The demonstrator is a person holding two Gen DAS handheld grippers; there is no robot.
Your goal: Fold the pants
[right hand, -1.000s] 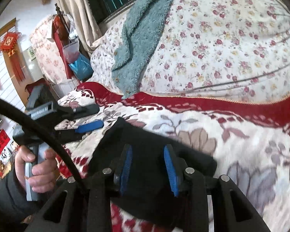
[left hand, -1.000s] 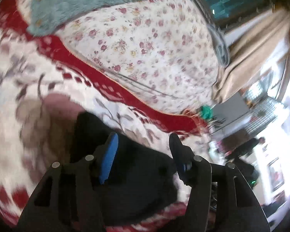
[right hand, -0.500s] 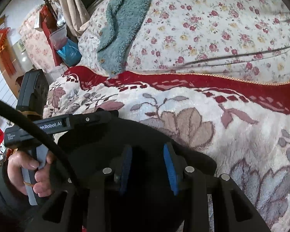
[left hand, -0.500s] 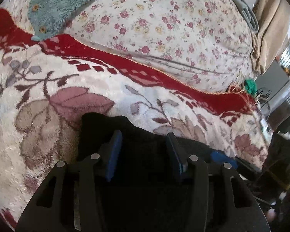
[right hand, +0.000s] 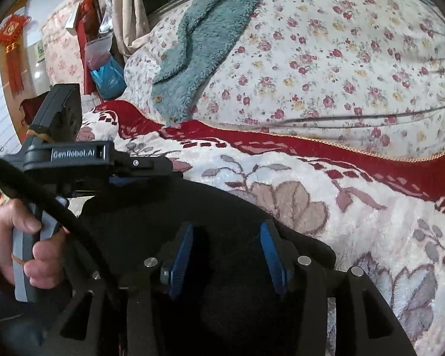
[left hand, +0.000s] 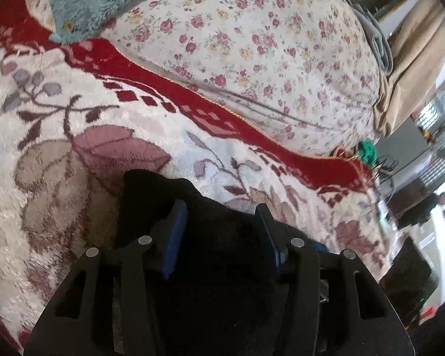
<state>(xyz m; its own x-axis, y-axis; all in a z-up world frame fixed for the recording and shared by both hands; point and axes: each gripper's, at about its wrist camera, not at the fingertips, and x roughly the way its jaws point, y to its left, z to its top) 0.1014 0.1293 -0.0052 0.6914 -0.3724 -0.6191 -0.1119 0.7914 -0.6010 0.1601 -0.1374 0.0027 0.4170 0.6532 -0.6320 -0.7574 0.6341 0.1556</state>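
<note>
Now | L gripper [left hand: 219,222] spread over black pants [left hand: 222,237] | R gripper [right hand: 227,247] just opening, pads off pants | on floral blanket [left hand: 59,118]

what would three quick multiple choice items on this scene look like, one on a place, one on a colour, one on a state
1. Where does the teal fleece garment lie?
A. on the floral quilt
B. on the floor
C. under the pants

2. What colour are the pants?
A. white
B. black
C. red

3. How do the right gripper fingers stand?
A. pressed flat together
B. apart, with black cloth between them
C. around a bottle

Answers: 1 A, it drapes over the quilt; 2 B, dark cloth on the patterned blanket; 3 B, the jaws have just been opening over the cloth.
</note>
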